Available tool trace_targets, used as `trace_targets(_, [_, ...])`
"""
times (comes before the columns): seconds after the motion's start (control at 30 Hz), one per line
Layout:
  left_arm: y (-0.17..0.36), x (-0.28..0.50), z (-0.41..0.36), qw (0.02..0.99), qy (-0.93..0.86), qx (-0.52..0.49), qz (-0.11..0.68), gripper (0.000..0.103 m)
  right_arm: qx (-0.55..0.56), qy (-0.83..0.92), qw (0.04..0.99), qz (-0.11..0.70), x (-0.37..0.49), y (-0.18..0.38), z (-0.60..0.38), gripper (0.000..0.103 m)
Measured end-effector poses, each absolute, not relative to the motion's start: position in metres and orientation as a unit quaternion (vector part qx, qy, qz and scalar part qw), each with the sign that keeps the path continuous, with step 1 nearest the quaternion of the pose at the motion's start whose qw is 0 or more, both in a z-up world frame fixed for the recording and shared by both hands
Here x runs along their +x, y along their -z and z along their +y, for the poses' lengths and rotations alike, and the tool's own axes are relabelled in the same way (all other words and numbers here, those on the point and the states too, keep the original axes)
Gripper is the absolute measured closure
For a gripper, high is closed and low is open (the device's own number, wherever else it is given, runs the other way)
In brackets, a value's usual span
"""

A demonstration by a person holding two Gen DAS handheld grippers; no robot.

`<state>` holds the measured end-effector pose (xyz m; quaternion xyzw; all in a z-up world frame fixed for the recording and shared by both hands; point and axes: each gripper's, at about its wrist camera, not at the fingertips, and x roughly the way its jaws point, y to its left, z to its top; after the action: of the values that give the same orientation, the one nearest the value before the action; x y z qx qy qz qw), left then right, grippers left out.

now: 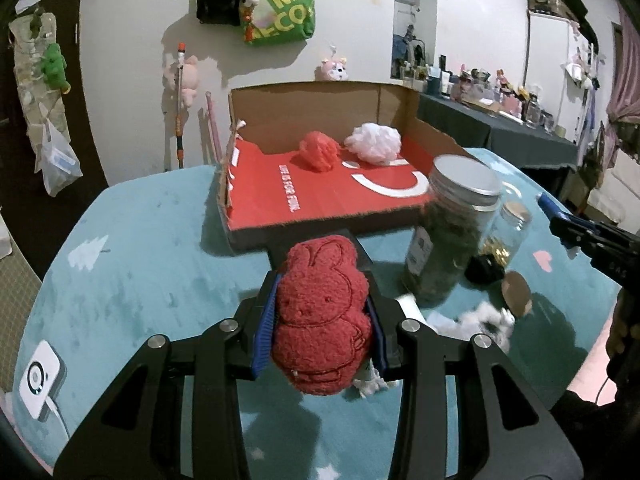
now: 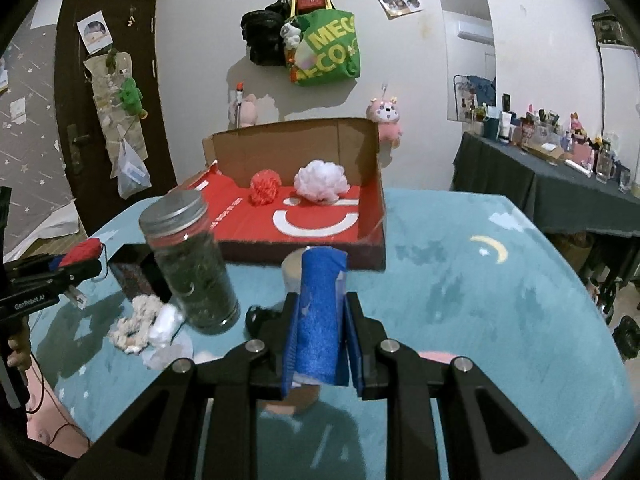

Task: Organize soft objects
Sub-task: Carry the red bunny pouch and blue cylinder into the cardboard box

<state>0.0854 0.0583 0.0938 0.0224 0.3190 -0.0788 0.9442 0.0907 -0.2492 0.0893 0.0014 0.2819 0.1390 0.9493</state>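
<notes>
My left gripper (image 1: 322, 320) is shut on a red plush rabbit (image 1: 322, 312) and holds it above the teal table, in front of the open cardboard box (image 1: 320, 200). My right gripper (image 2: 322, 320) is shut on a rolled blue towel (image 2: 320, 312), held upright, also short of the box (image 2: 360, 216). A red pom-pom (image 1: 318, 150) (image 2: 265, 186) and a white pom-pom (image 1: 374, 142) (image 2: 320, 180) lie at the back of the box. In the right wrist view the left gripper (image 2: 76, 264) shows at far left with the red plush (image 2: 86, 250).
A tall jar with a metal lid (image 1: 452, 236) (image 2: 188, 264) stands right of the box front, with a smaller glass jar (image 1: 508, 232) beside it. White soft scraps (image 2: 140, 320) and a dark box (image 2: 132, 272) lie near the jar. A white device (image 1: 38, 376) sits at the table's left edge.
</notes>
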Motion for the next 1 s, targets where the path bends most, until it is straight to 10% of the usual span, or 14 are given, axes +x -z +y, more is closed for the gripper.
trace_targets(1.0, [-0.12, 0.192, 0.043, 0.922, 0.143, 0.07, 0.352, 0.066, -0.051, -0.218, 0.921, 0.317, 0.192, -0.115, -0.229, 0.08])
